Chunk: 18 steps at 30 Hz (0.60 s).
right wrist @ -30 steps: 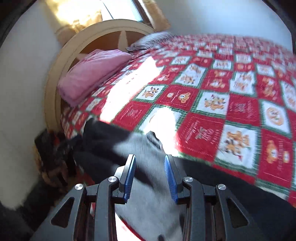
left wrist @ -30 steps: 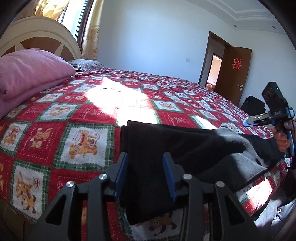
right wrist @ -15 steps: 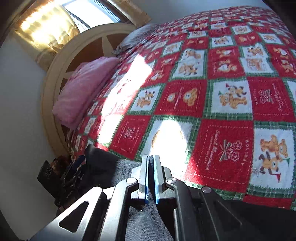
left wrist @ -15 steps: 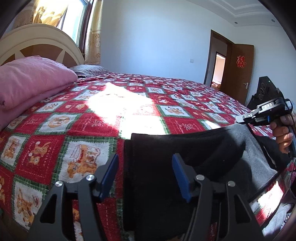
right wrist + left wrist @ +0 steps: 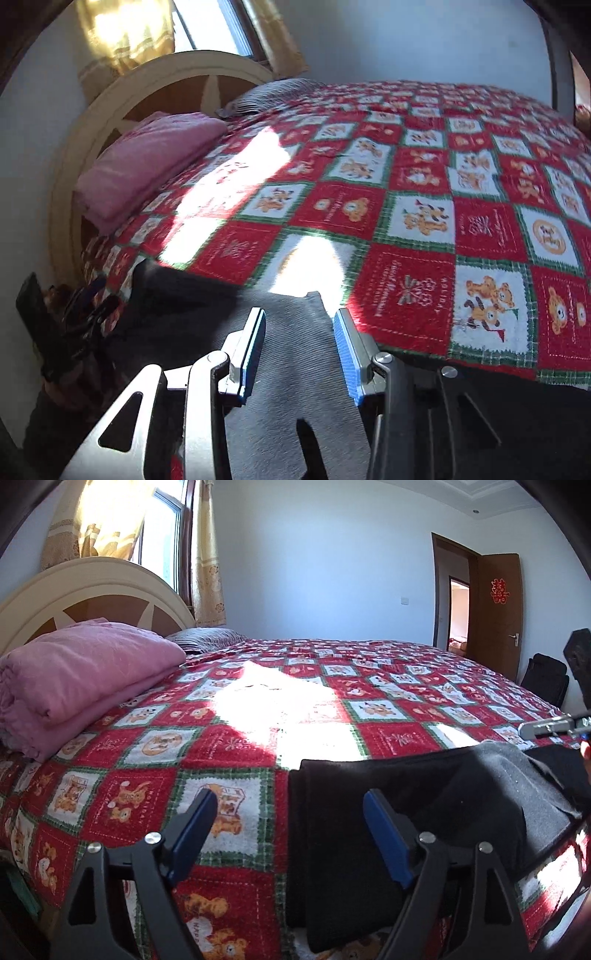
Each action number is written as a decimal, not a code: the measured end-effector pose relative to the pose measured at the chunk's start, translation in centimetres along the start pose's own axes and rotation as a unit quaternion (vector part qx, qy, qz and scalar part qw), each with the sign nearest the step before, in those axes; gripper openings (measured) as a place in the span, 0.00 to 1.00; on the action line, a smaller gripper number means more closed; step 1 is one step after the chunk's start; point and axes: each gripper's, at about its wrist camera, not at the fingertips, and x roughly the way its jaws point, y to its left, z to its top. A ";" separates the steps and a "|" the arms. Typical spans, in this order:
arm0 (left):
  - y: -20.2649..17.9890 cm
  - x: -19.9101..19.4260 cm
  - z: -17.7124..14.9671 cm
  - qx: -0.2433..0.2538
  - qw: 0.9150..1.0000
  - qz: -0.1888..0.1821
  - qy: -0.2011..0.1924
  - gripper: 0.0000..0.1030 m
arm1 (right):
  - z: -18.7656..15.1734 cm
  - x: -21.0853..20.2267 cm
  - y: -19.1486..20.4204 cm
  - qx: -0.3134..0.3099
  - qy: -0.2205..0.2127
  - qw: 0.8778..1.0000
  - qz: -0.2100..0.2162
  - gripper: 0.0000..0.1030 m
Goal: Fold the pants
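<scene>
Here both my grippers are spread wide and hold nothing. In the left wrist view the left gripper (image 5: 290,830) hangs low in the frame, one blue pad over the quilt (image 5: 229,746) and the other over the dark cloth. The pants (image 5: 388,812) lie along the near edge of the bed, filling the lower right of that view, black, with a grey flap turned over at the right. I judge they are already doubled at least once, since a straight stacked edge shows at the left end of the pile.

In the right wrist view the right gripper (image 5: 300,347) sits at lower centre with its pads either side of the grey flap, a corner of which pokes up between them; whether the pads touch the cloth I cannot tell. The pants (image 5: 295,376) run off the bottom of the frame there.

The fabric looks soft, thick and limp, fleece-like on the grey side, so I expect it to sag and drag on the nubbly quilt, not slide. I would pinch at corners, catching every layer, one gripper to each end of an edge, and lift clear before carrying over. A folded pink blanket (image 5: 81,672) rests in the upper left, well apart.
</scene>
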 end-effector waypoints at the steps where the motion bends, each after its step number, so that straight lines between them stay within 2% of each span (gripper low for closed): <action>1: -0.2 0.2 0.2 0.002 1.000 -0.007 0.001 0.81 | -0.4 -0.1 1.8 -0.026 0.000 1.000 0.017 0.39; 3: -0.4 1.3 0.7 0.006 1.000 -0.022 0.020 0.81 | -1.5 0.4 5.6 -0.079 0.009 0.995 0.053 0.39; 4: -0.5 2.3 0.9 0.007 0.999 -0.028 0.040 0.74 | -2.1 0.9 7.6 -0.106 0.020 0.991 0.073 0.39; 6: -0.3 4.5 1.1 0.016 0.997 -0.013 0.078 0.68 | -3.5 1.6 10.3 -0.150 0.030 0.984 0.089 0.39; 8: 0.3 5.7 1.7 0.011 0.995 -0.035 0.097 0.70 | -4.7 2.2 12.7 -0.198 0.032 0.975 0.091 0.39; 11: 0.7 7.0 3.2 0.024 0.991 -0.023 0.133 0.76 | -5.8 3.1 14.3 -0.227 0.048 0.966 0.114 0.39; 15: 0.3 8.6 3.7 0.047 0.988 -0.020 0.148 0.76 | -6.3 4.8 15.7 -0.265 0.051 0.959 0.085 0.39; 18: 0.2 9.3 3.6 0.042 0.988 -0.019 0.147 0.76 | -6.5 6.4 15.7 -0.290 0.039 0.956 0.002 0.36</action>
